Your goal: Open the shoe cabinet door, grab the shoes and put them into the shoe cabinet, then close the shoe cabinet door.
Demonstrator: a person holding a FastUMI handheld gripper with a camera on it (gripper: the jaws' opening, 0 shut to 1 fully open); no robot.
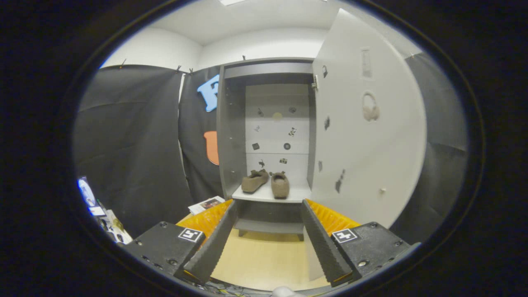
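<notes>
Shoes are in, door's the only job left!

Both shoes sit side by side near the front edge of the cabinet's shelf, heels toward us, so the stowing part looks done. The shoe cabinet stands open, its door swung wide to the right, hinged at the cabinet's right side. The claw hangs back from the shelf, fingers spread apart and gripping nothing — free, I'd judge, to swing across and push that door shut.
</notes>
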